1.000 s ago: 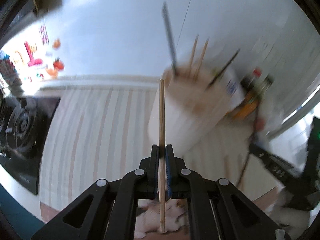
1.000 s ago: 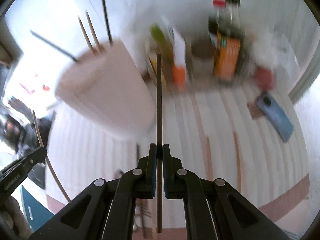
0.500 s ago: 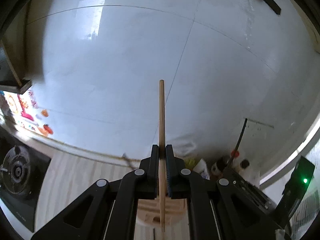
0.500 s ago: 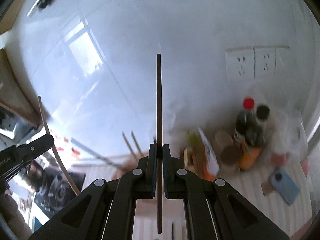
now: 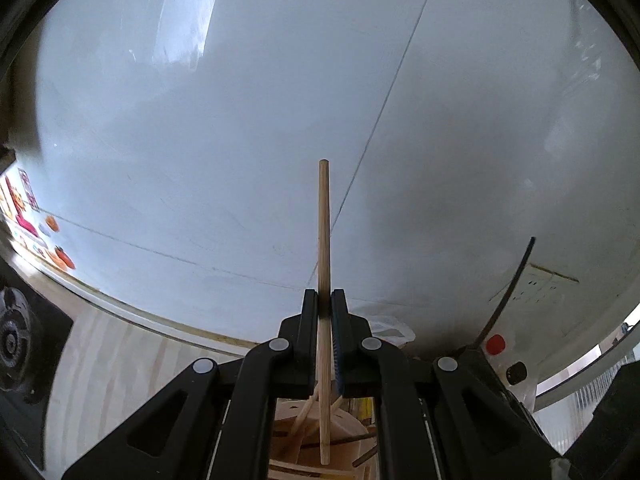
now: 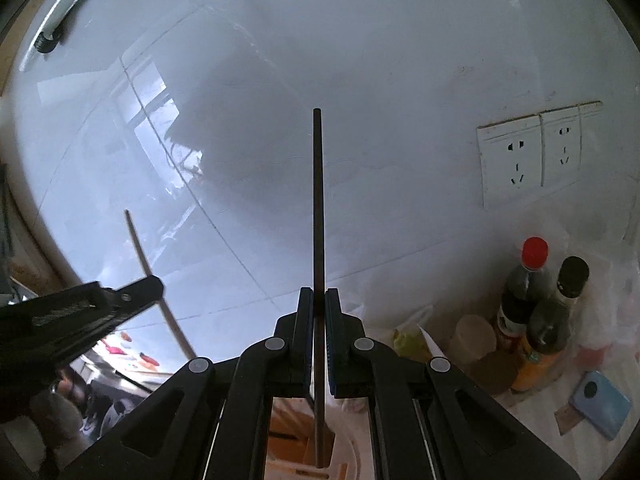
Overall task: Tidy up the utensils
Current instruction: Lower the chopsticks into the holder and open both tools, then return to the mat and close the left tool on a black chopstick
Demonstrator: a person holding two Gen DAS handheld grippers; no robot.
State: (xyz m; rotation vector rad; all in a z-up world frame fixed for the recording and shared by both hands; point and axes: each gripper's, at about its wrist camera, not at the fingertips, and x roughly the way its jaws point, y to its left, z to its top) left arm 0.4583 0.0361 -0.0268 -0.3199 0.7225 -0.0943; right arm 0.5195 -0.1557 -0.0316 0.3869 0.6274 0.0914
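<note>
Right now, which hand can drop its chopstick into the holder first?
Probably the right. The right gripper holds its dark chopstick with the tip already down in a slot of the holder; the left gripper's wooden chopstick hangs above the lid.

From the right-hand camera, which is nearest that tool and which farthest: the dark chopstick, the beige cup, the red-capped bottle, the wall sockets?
1. Dark chopstick: clamped in the right tool, upright at centre.
2. Beige cup: low on the right, on the counter.
3. Red-capped bottle: further right, just behind the cup.
4. Wall sockets: upper right, on the wall.
</note>
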